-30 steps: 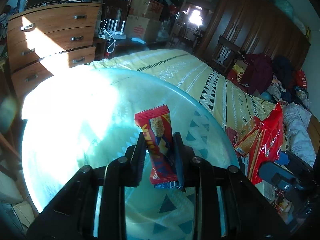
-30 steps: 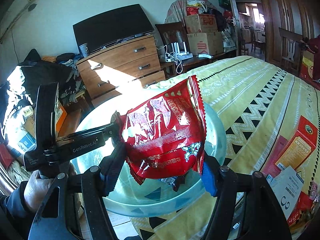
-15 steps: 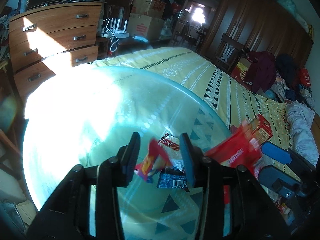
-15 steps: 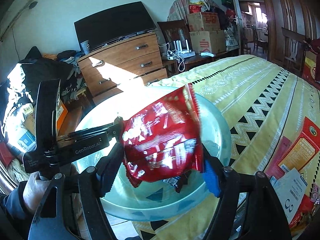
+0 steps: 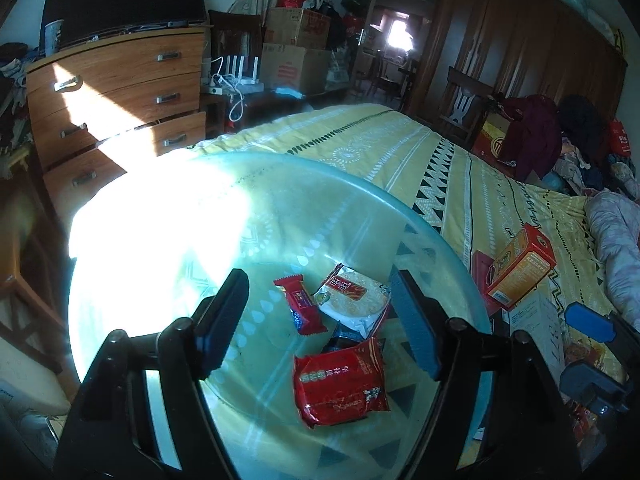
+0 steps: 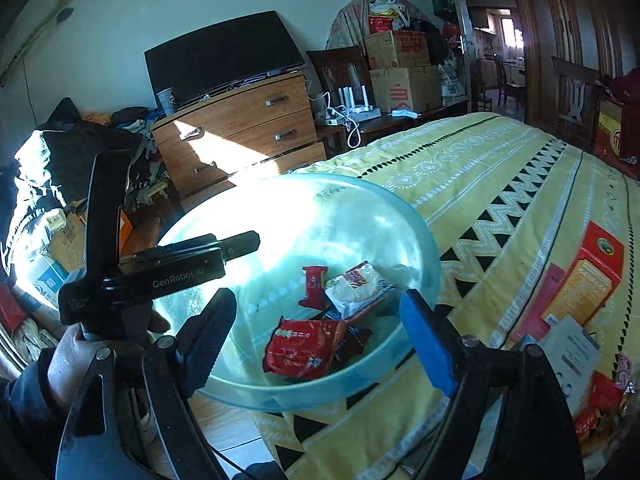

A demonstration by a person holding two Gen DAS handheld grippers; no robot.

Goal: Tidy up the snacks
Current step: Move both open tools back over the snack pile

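A clear blue-green bowl (image 5: 420,216) (image 6: 420,224) sits at the edge of the bed. Lying loose in it are a red snack bar (image 5: 300,306) (image 6: 314,286), a white cracker packet (image 5: 352,298) (image 6: 356,286), a red bag (image 5: 340,384) (image 6: 304,346) and a dark packet (image 5: 344,336) half under the bag. My left gripper (image 5: 319,280) hovers over the bowl, its jaws opening with nothing between them. My right gripper (image 6: 316,300) is above the bowl's near rim, jaws opening and empty. A hand (image 6: 68,364) holds the left gripper.
An orange box (image 5: 520,268) (image 6: 584,280), a white leaflet (image 6: 568,352) and more red packets lie on the yellow bedspread (image 5: 380,148) to the right of the bowl. A wooden dresser (image 5: 120,92) and cardboard boxes (image 5: 296,48) stand behind.
Both grippers opened. The red bar fell from the left gripper into the bowl. The red bag left the right gripper and now lies in the bowl.
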